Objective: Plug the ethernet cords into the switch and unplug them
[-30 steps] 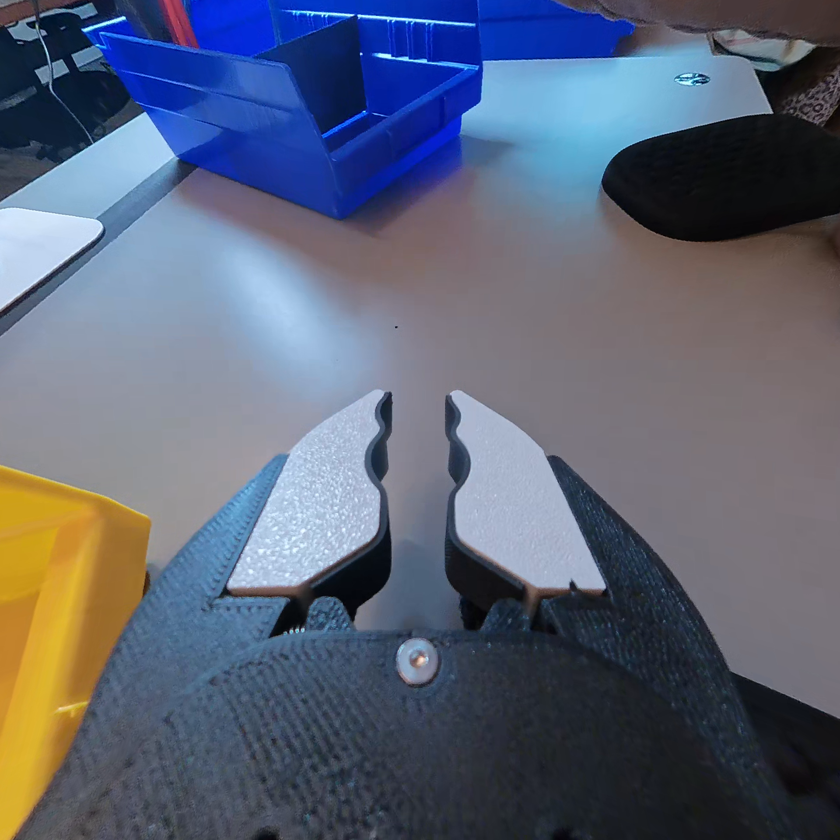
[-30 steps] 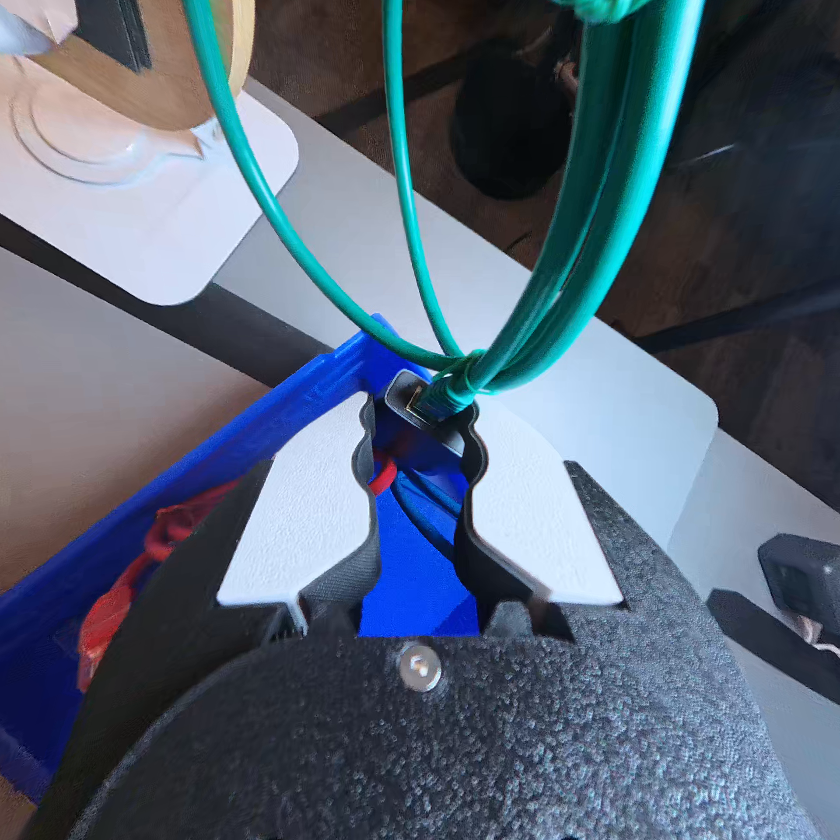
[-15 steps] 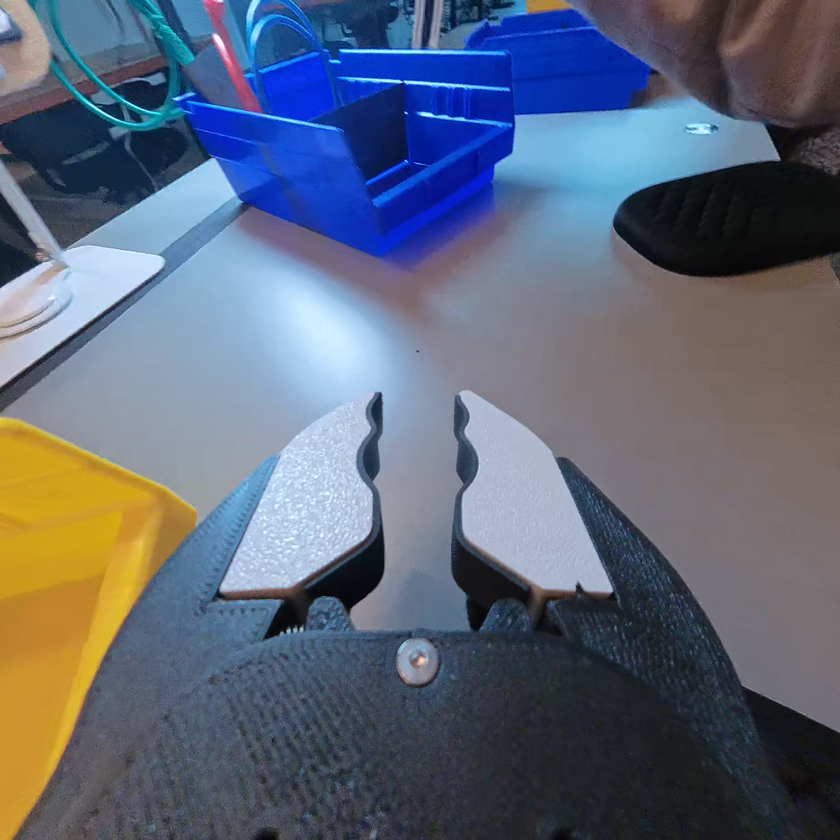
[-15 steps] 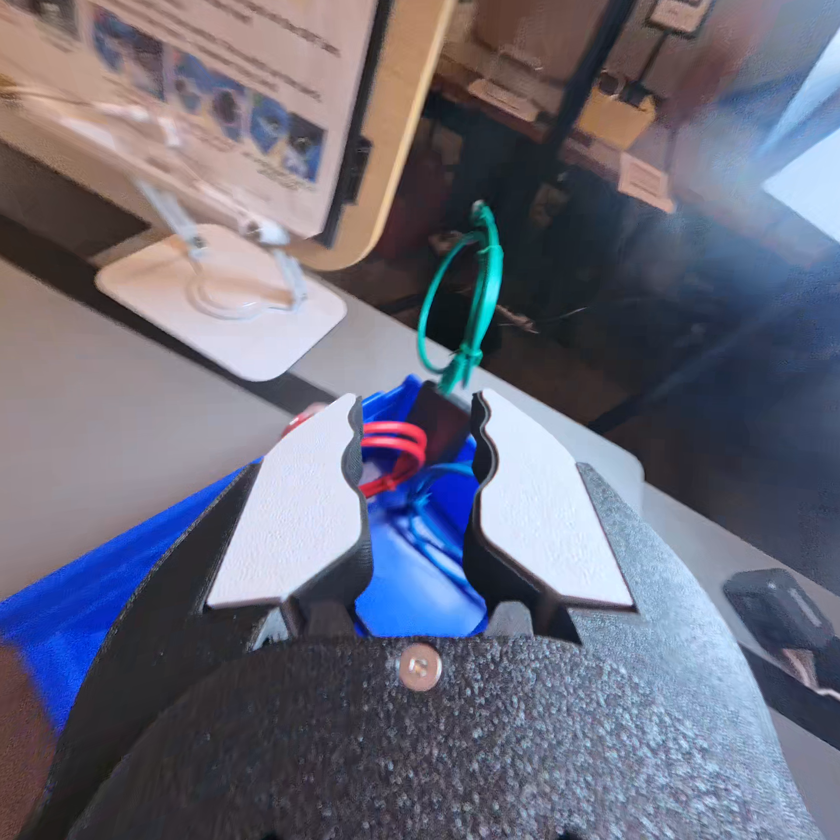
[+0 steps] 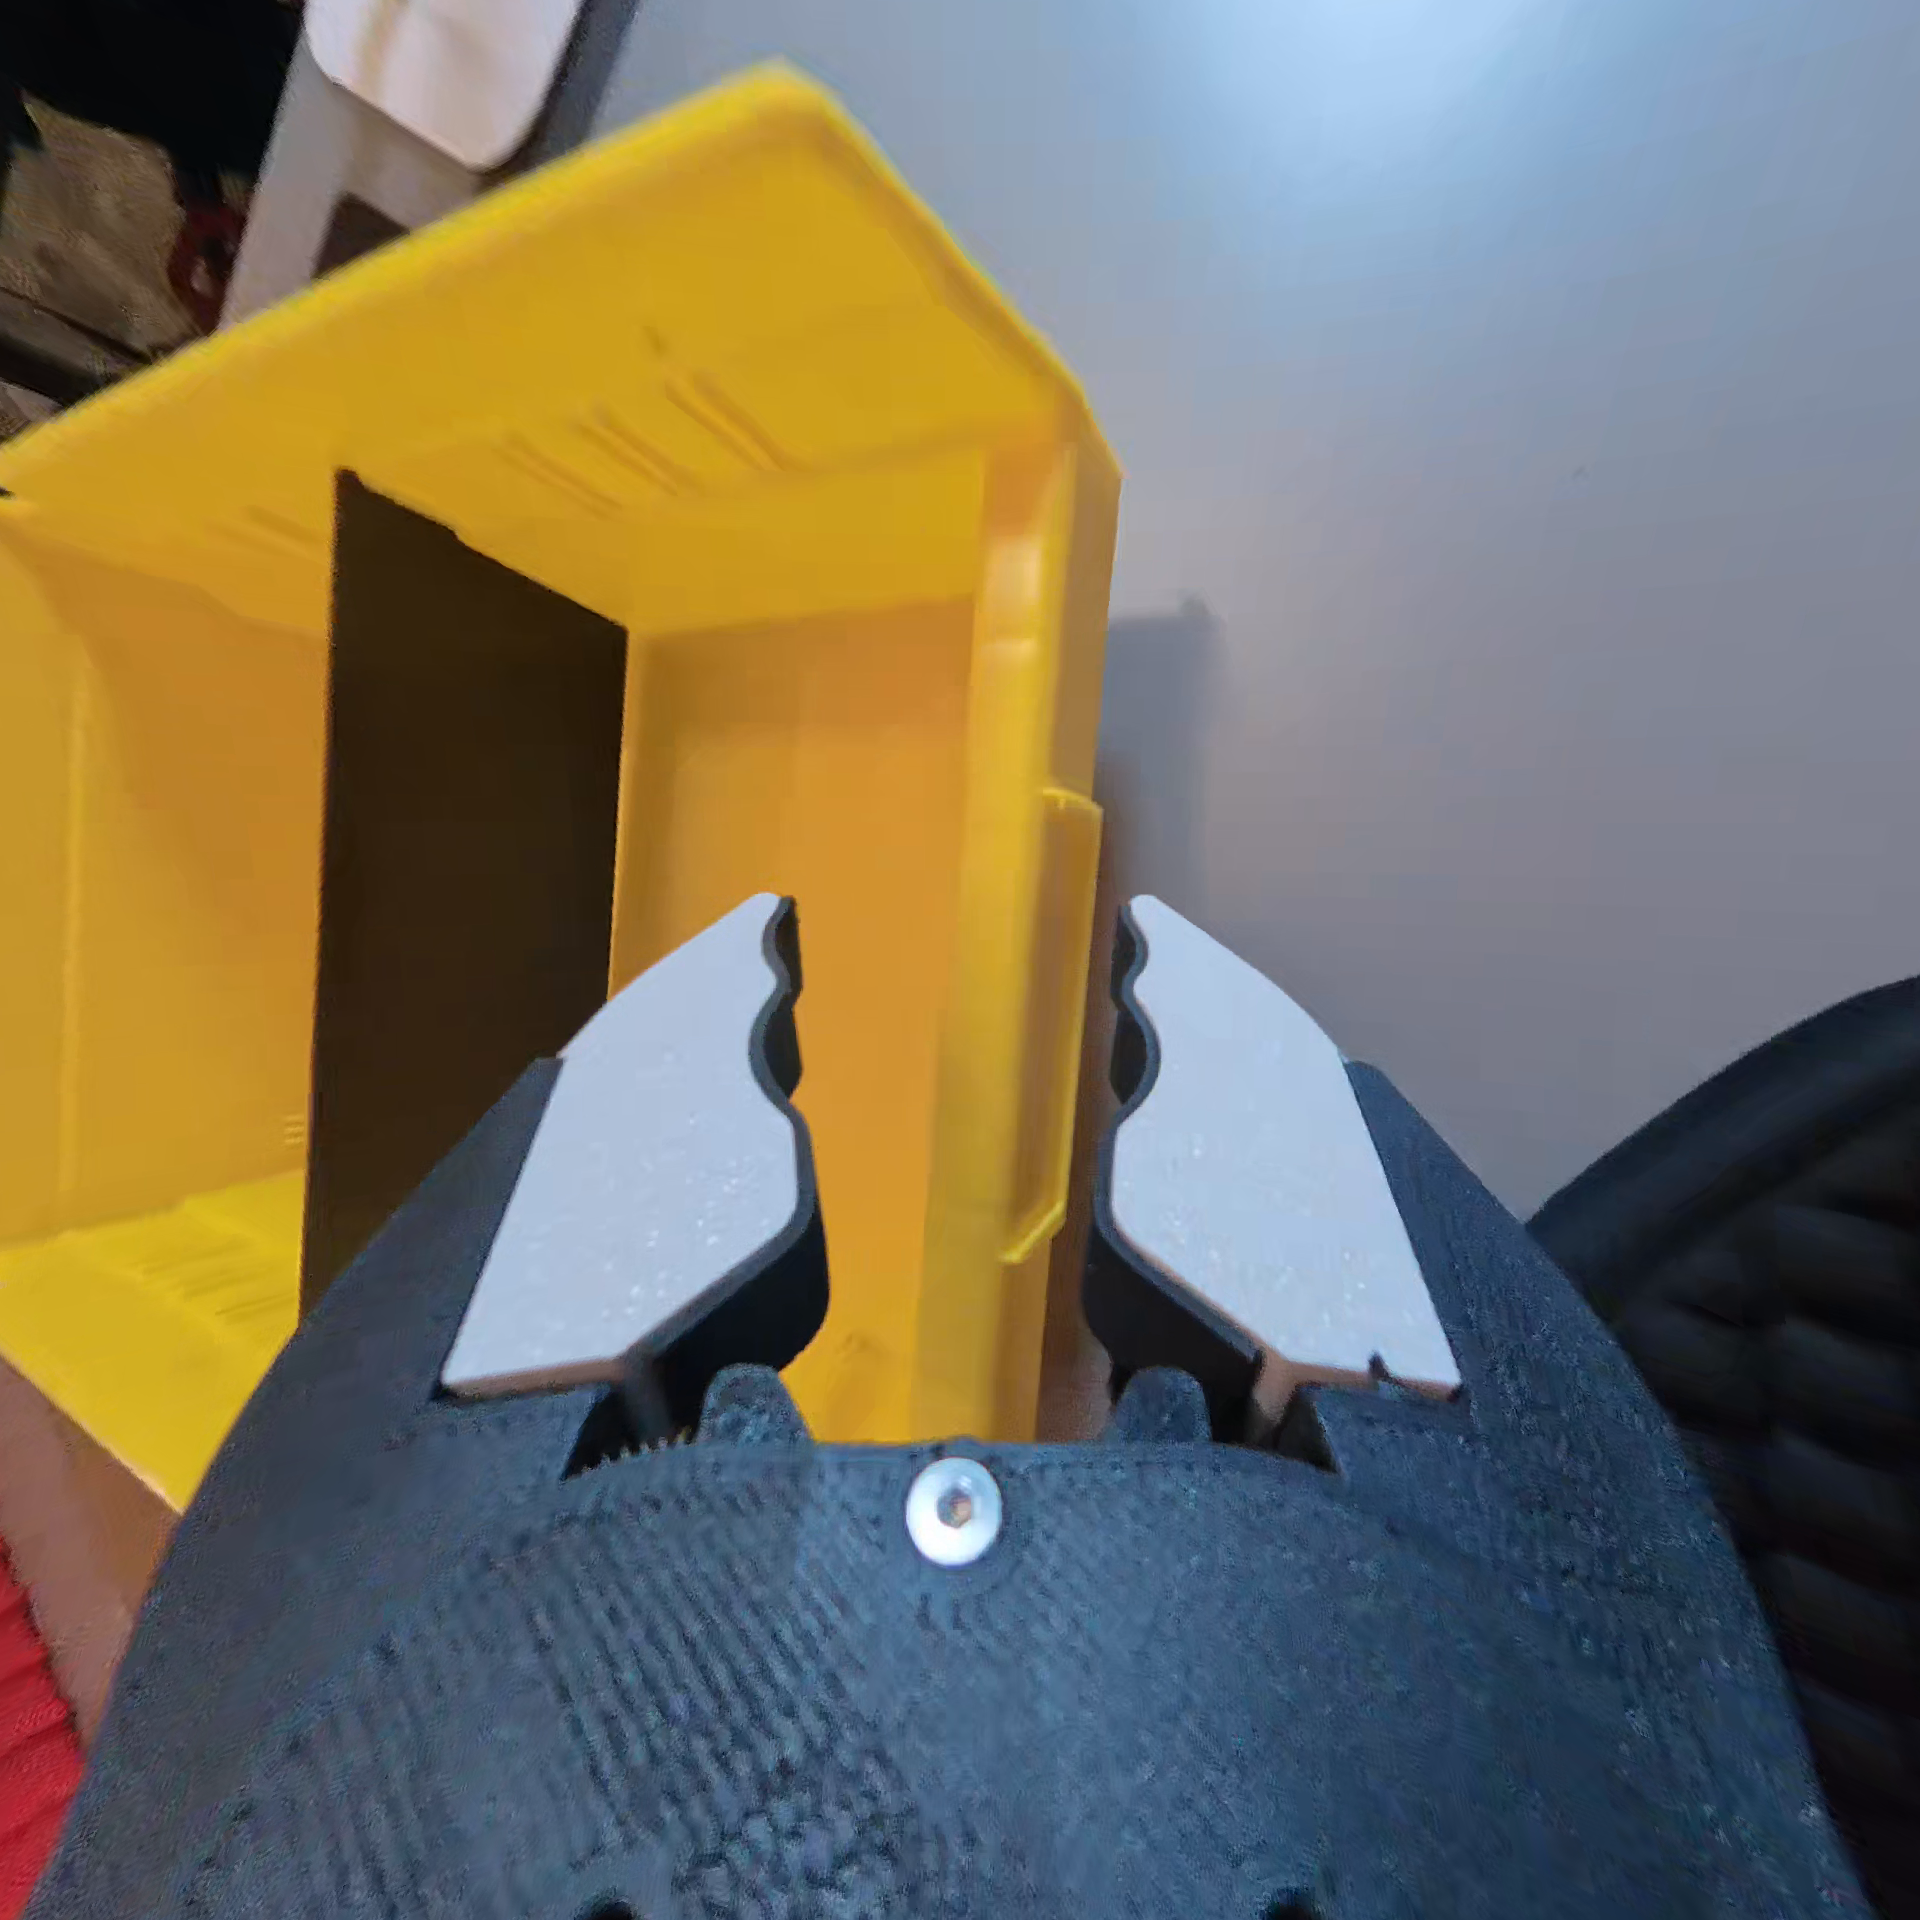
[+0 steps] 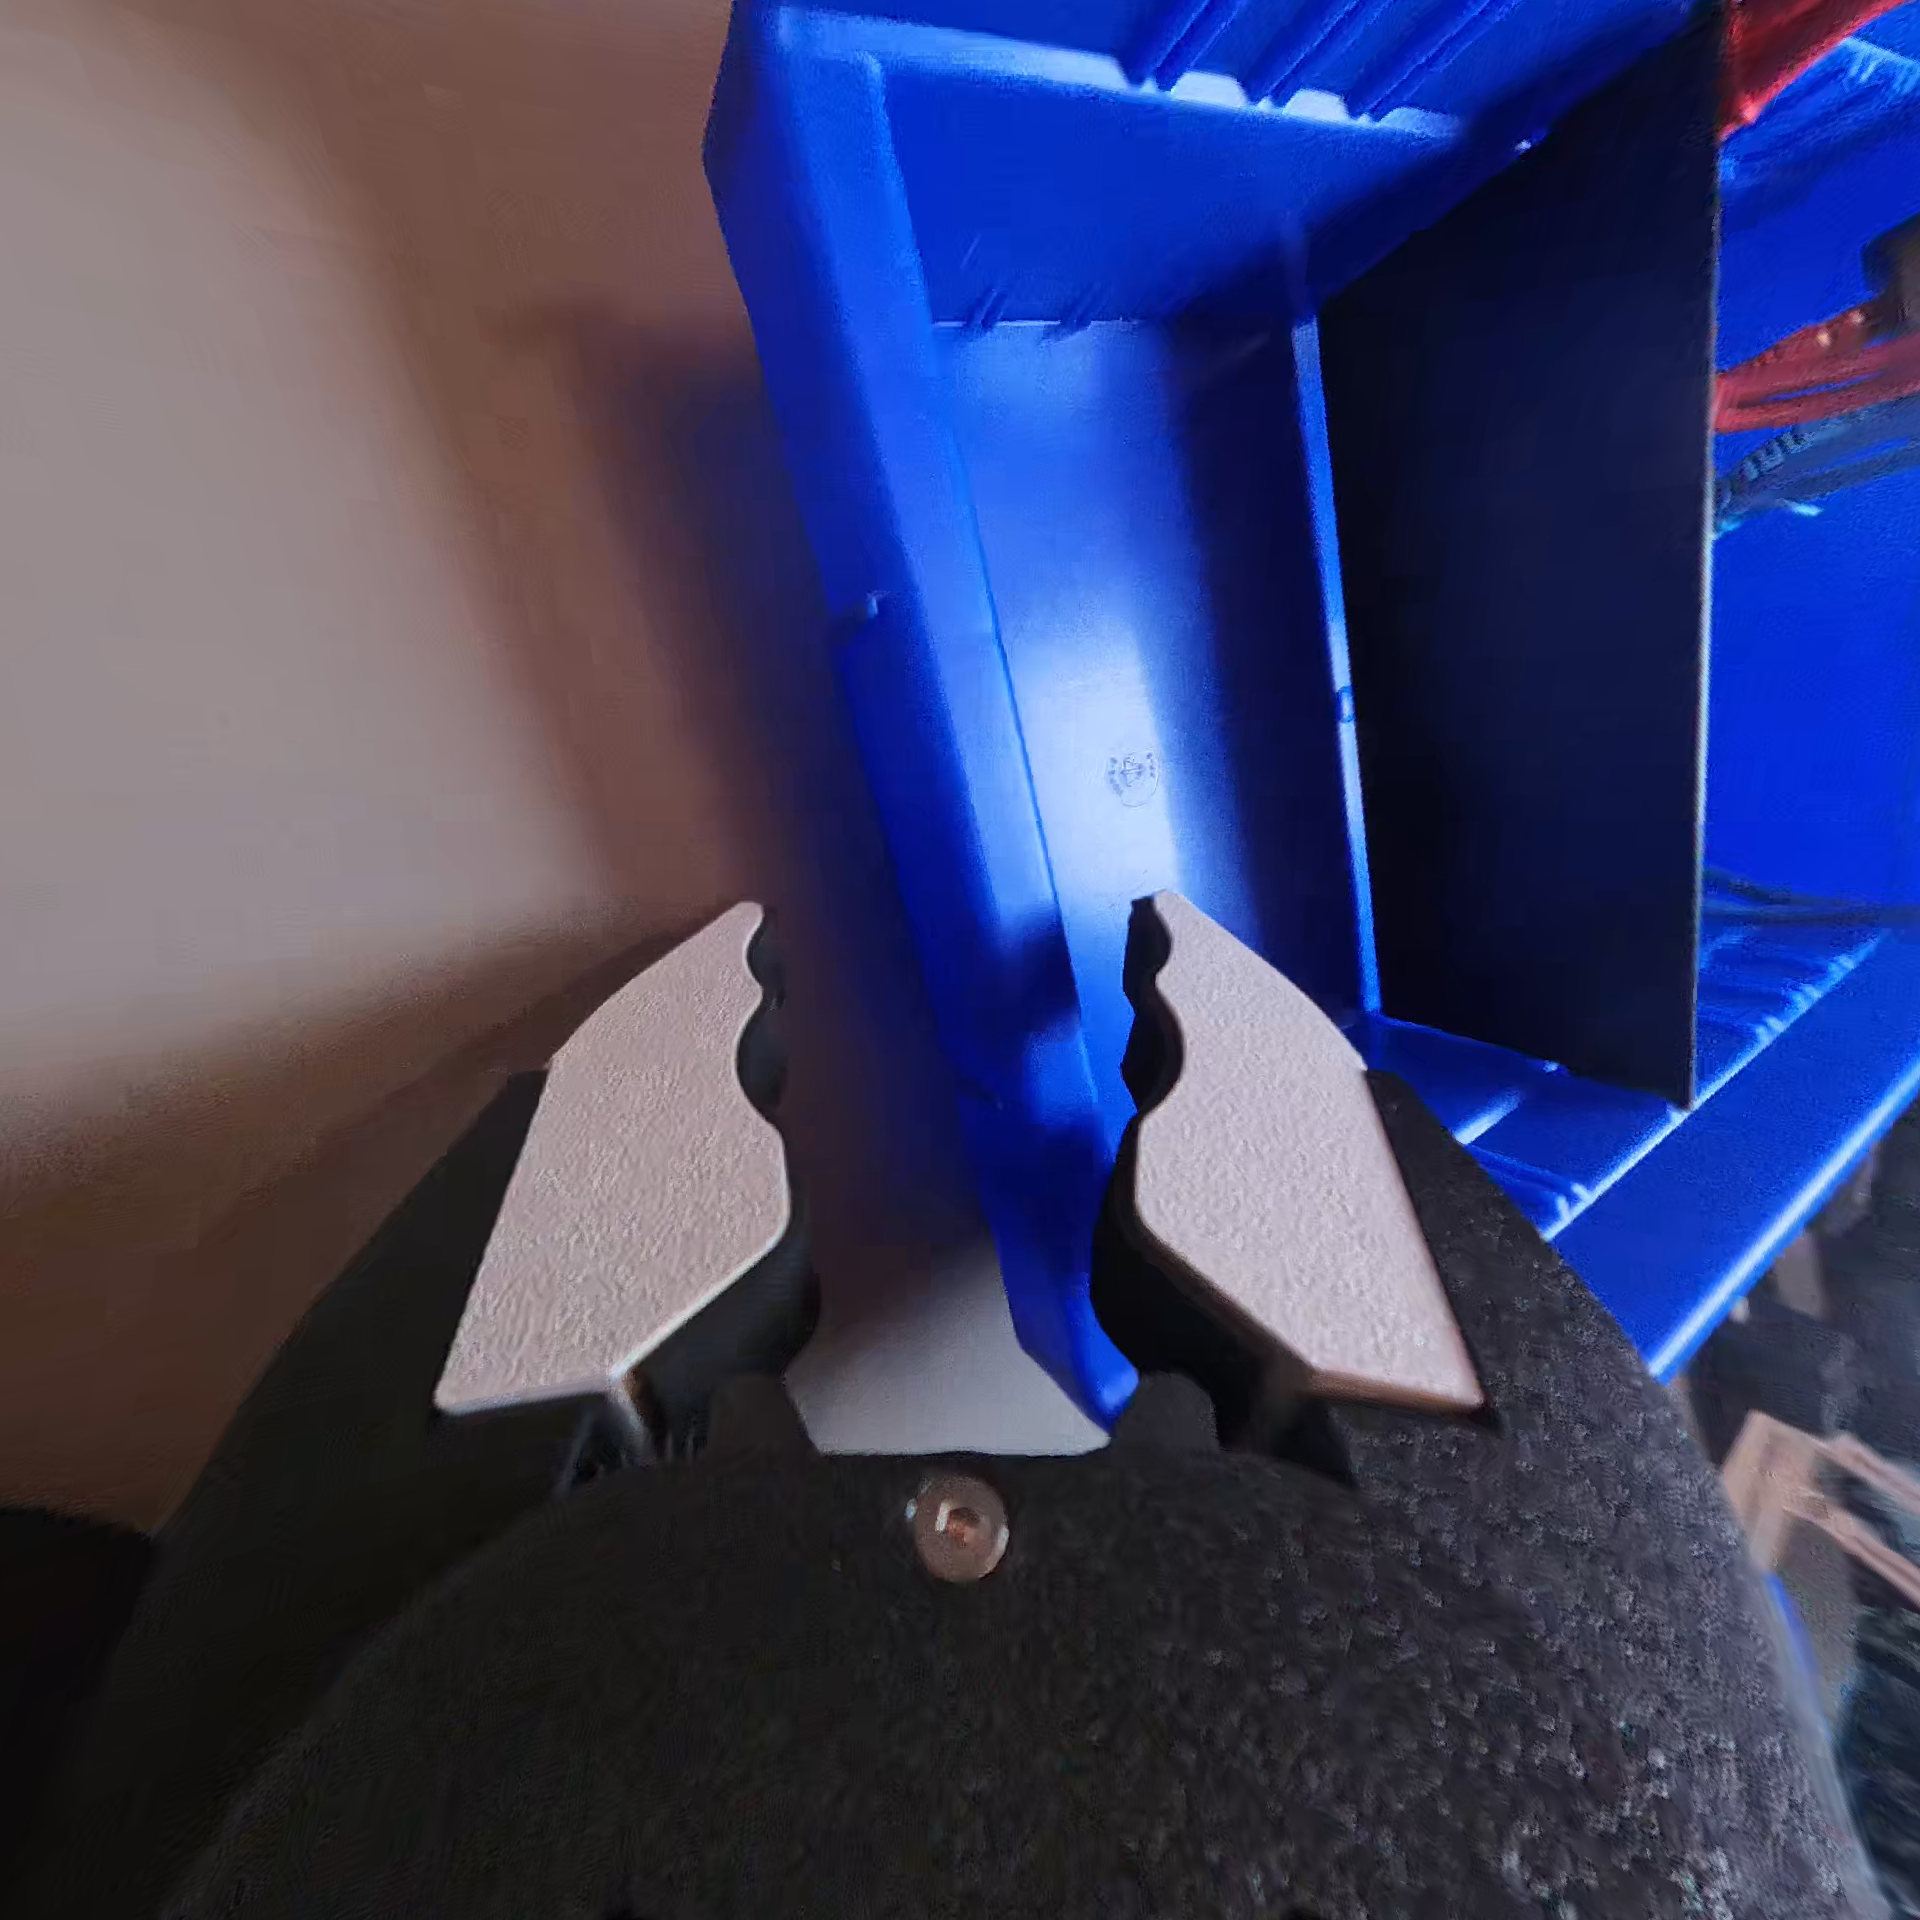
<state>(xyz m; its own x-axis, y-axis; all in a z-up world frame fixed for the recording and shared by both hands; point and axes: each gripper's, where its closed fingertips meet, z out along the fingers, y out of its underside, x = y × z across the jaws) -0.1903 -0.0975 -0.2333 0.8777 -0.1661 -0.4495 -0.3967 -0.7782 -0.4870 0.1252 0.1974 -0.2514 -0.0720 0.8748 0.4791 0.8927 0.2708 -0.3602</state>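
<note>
No switch is in view. My left gripper [image 5: 956, 914] is open and empty; its fingers straddle the right wall of a yellow bin [image 5: 1023, 727], which holds a black divider [image 5: 468, 831]. My right gripper [image 6: 951, 909] is open and empty; its fingers straddle the left wall of a blue bin [image 6: 935, 623]. Its right finger [image 6: 1247, 1143] sits inside the bin, close to the wall. Red cords [image 6: 1818, 364] lie in the blue bin's far compartment, behind a black divider [image 6: 1538, 623]. The view is blurred.
The bins stand on a grey table [image 5: 1507, 520], which shows tan in the right wrist view [image 6: 312, 520]. A black padded object [image 5: 1766, 1299] lies right of the left gripper. Something red [image 5: 26, 1714] shows at the lower left edge. About 45 centimeters separates my left fingertips from my right.
Both grippers have opened wider. The left one swung from facing across the table down onto the yellow bin. The right one moved from the cord compartment to the blue bin's wall; the green cord has left view.
</note>
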